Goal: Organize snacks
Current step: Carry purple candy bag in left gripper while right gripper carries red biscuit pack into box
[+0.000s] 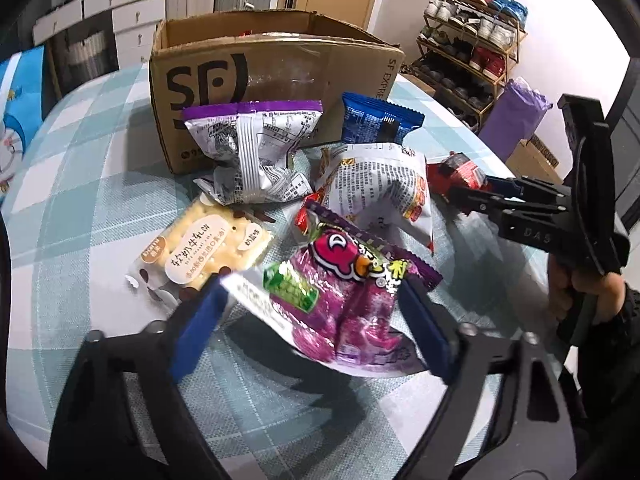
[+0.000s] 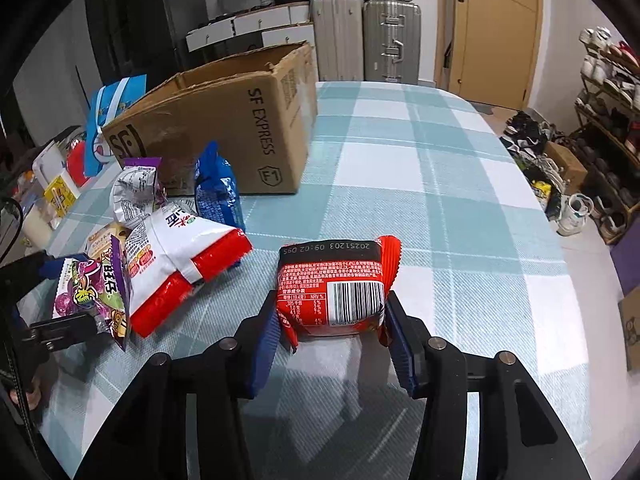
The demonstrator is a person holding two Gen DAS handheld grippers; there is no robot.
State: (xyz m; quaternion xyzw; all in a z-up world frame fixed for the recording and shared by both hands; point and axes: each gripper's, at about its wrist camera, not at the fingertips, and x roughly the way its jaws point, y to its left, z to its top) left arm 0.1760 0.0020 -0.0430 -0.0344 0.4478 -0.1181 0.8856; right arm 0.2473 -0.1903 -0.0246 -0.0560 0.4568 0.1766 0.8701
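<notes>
**Now: both grippers closed on snack packets beside the box**

Left wrist view. The left gripper (image 1: 312, 316) clamps a purple candy bag (image 1: 340, 300) between its blue pads (image 1: 200, 320), one pad on each side edge; the bag appears lifted, its shadow lying on the checked tablecloth (image 1: 100, 208) below. Just left of it lies a cracker pack (image 1: 208, 248). Farther off, a white packet with a purple top (image 1: 256, 152) leans against the near wall of the cardboard box (image 1: 208, 80), and a blue packet (image 1: 380, 120) stands to its right, also by the box. A white-and-red bag (image 1: 380, 188) lies between the blue packet and the candy bag. At the right edge a hand (image 1: 592, 292) holds the right gripper (image 1: 468, 196), whose tips meet a red packet (image 1: 456, 172).

Right wrist view. The right gripper (image 2: 332, 328) grips the red packet (image 2: 336, 288) by its two sides, barcode face up, its near end clear of the tablecloth (image 2: 440, 168). The other snacks are grouped at the left, the white-and-red bag (image 2: 180, 260) nearest the red packet. The box (image 2: 224, 120) stands open-topped at the far left, its interior hidden in this view. The left gripper (image 2: 60, 300), at the left edge, holds the candy bag (image 2: 96, 292).
</notes>
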